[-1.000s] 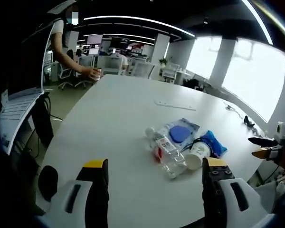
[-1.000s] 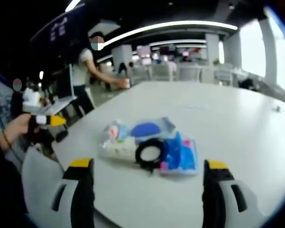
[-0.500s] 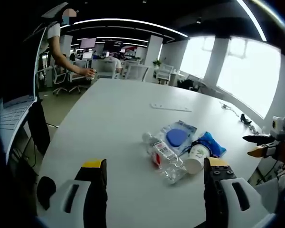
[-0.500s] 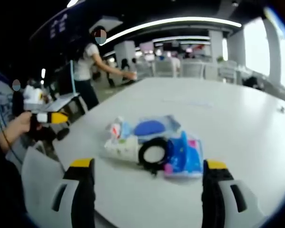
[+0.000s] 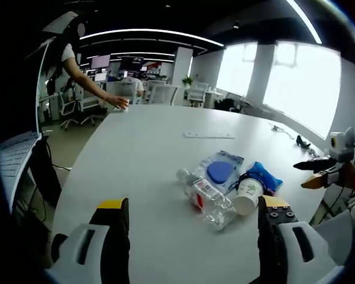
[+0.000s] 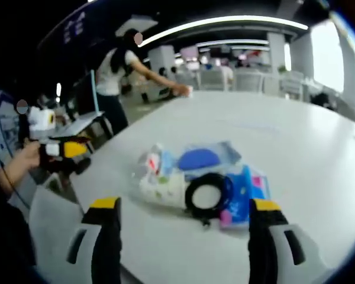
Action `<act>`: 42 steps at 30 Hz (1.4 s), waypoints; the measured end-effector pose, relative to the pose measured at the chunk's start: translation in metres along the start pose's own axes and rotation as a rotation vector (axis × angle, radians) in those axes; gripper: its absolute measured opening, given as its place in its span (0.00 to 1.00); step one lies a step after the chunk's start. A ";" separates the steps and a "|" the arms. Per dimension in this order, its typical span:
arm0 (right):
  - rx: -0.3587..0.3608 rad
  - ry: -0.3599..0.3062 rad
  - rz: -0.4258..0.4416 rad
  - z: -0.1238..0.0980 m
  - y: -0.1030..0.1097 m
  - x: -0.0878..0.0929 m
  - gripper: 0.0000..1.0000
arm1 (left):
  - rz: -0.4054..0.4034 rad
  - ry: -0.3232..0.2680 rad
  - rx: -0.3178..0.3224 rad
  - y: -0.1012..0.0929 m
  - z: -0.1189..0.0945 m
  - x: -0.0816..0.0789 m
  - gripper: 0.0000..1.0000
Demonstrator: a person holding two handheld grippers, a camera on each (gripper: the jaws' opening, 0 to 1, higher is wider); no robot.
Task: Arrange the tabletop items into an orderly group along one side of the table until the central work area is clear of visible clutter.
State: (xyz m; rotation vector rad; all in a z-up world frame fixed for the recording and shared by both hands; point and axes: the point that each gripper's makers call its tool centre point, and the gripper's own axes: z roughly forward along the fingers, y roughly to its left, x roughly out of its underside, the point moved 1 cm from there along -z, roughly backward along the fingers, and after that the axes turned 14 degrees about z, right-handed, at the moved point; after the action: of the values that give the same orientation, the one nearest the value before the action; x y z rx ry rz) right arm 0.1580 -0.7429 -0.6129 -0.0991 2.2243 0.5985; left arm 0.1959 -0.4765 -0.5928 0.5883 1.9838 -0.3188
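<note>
Hovering over a small heap of clutter, both tongs spread and empty.

In the left gripper view, left tongs (image 5: 192, 236) sit at the bottom; lower centre on the white worktop (image 5: 142, 154) lie a clear bottle (image 5: 206, 198), a blue-lidded pouch (image 5: 220, 171), a paper cup (image 5: 247, 195) and a blue packet (image 5: 265, 177), touching; right tongs (image 5: 310, 171) enter at right edge. Risk, I judge: the round bottle or cup rolls away when nudged.
</note>
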 end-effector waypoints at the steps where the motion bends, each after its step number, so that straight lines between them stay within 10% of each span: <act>1: -0.012 0.011 -0.001 0.002 0.003 0.001 0.86 | 0.008 0.000 0.005 0.000 0.000 0.000 0.90; 42: -0.194 0.152 -0.090 0.084 0.079 -0.004 0.83 | 0.052 -0.020 0.059 0.015 0.010 0.005 1.00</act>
State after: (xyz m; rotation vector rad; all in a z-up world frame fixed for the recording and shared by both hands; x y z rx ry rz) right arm 0.1985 -0.6355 -0.6265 -0.3530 2.2882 0.7787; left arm 0.2097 -0.4668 -0.6013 0.6707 1.9414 -0.3503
